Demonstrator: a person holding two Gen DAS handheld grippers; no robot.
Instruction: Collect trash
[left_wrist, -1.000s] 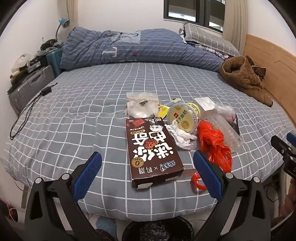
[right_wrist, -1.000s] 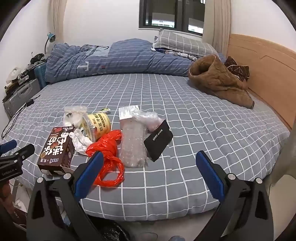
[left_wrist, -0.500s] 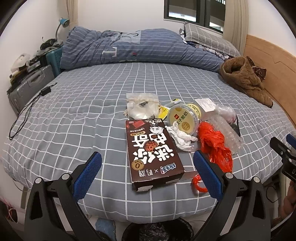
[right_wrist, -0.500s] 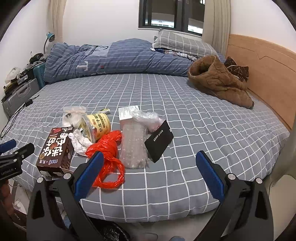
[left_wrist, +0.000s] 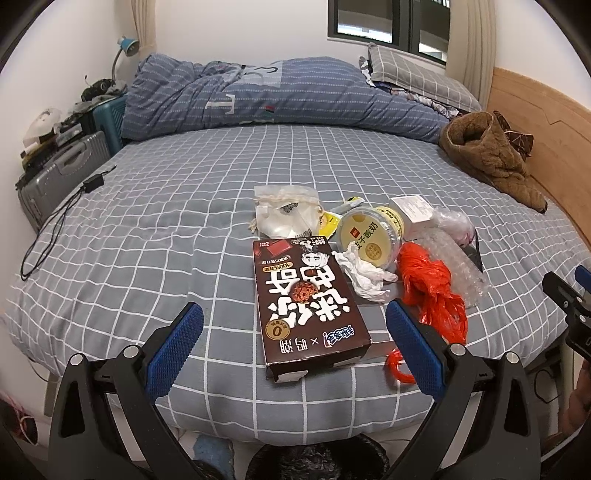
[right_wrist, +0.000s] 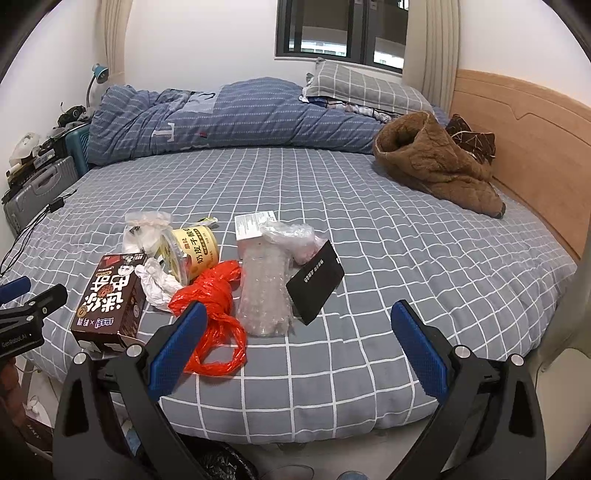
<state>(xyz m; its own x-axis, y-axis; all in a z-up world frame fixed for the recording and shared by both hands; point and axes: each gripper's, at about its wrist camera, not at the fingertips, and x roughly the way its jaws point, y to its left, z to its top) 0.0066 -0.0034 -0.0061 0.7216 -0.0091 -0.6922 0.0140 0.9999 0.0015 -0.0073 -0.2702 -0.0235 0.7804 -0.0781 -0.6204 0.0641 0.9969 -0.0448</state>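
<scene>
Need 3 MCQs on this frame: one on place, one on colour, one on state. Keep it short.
1. The brown snack box lies where?
A. near bed edge
B. on the pillow
C. on the floor

2. Colour of the crumpled plastic bag?
A. green
B. orange-red
C. white

3. The left tongs are:
A. shut on the box
B. open
C. shut on tissue

Key:
1 A, it sits on the checked sheet near the edge.
2 B, plainly orange-red.
3 B, blue pads wide apart, holding nothing.

Grey bedsheet (left_wrist: 147, 229) with white grid, dark brown box (left_wrist: 306, 299) with white lettering, orange-red plastic bag (left_wrist: 430, 291), pale yellow tub (left_wrist: 369, 236), black packet (right_wrist: 316, 282), blue striped duvet (left_wrist: 258, 96), brown coat (right_wrist: 436, 162)
</scene>
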